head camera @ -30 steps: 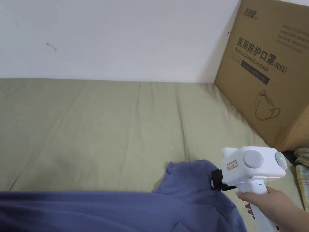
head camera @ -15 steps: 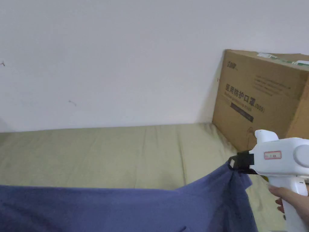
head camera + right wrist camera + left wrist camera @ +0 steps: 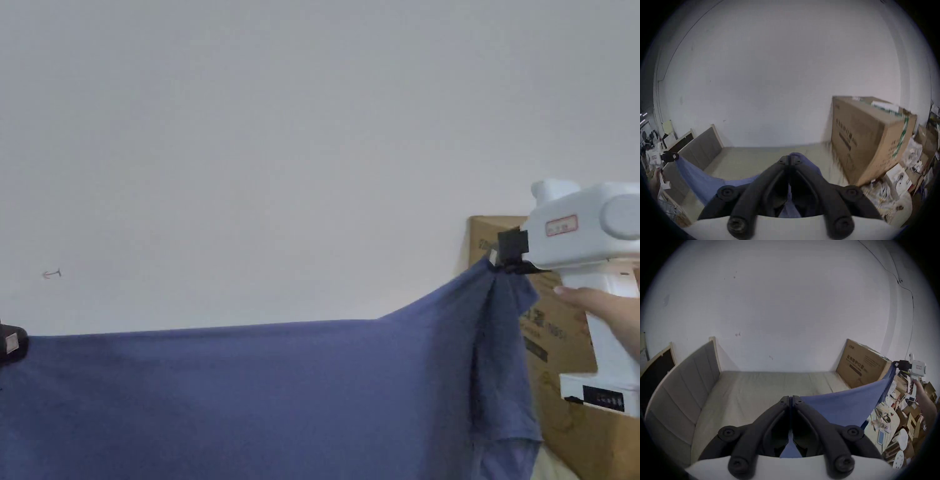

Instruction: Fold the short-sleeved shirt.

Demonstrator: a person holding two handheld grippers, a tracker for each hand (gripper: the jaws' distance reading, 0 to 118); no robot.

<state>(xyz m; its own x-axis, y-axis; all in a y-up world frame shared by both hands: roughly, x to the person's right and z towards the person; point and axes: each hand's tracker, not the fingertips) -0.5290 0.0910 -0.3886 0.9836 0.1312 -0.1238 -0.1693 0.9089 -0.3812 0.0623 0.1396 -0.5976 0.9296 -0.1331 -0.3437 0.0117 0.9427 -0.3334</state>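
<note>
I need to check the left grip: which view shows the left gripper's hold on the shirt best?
The left gripper view: the left gripper has both jaws closed on the blue shirt. The head view catches its tip at the frame edge; the right gripper view shows it small and far off.

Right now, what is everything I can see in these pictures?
Shirt: one, blue, held up and stretched between both grippers.
Bed: one, pale green sheet, against the wall, below the shirt.
Headboard: one, grey padded, at the bed's left end.
Cardboard box: one large, brown, on the bed's right end by the wall.
Wall: white, behind the bed.
Clutter: many boxes and papers, right of the bed.
Left gripper: black, clamped on the shirt.
Right gripper: black, clamped on the shirt.
Hand: one, holding the right gripper's white handle.
</note>
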